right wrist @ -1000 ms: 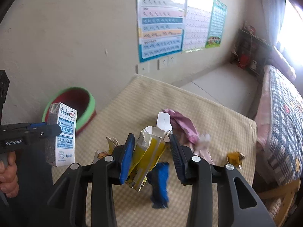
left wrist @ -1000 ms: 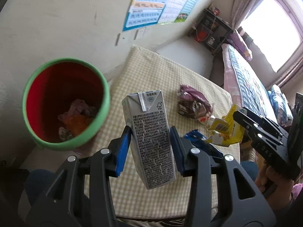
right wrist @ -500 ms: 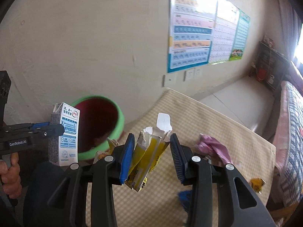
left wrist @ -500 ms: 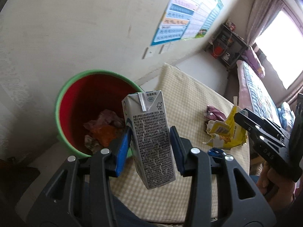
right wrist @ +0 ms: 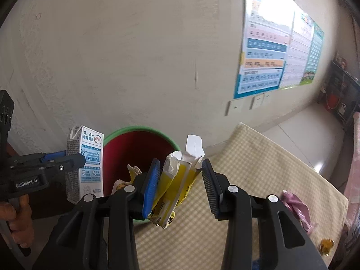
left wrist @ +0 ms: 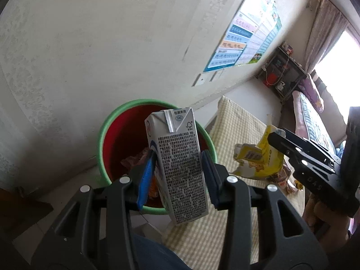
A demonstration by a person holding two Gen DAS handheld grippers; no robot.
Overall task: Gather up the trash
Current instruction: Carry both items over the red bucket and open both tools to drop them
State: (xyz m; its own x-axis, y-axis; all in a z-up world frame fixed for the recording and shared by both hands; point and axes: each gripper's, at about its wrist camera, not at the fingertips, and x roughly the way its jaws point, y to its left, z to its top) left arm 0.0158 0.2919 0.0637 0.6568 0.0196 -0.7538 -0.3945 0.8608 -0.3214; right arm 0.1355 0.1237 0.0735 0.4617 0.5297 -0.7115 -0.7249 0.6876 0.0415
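My left gripper is shut on a white milk carton, held upright over the near rim of a red bin with a green rim. The carton also shows in the right wrist view. My right gripper is shut on a crumpled yellow carton, held just right of the bin. In the left wrist view the yellow carton hangs over the table edge beside the bin. Wrappers lie in the bin's bottom.
A table with a checked cloth stands right of the bin, with a pink wrapper and a small yellow scrap on it. A plastered wall with posters rises behind. A bed lies at the far right.
Both grippers have swung left from over the table toward the bin, each still holding its carton. The milk carton now hangs over the bin's opening.
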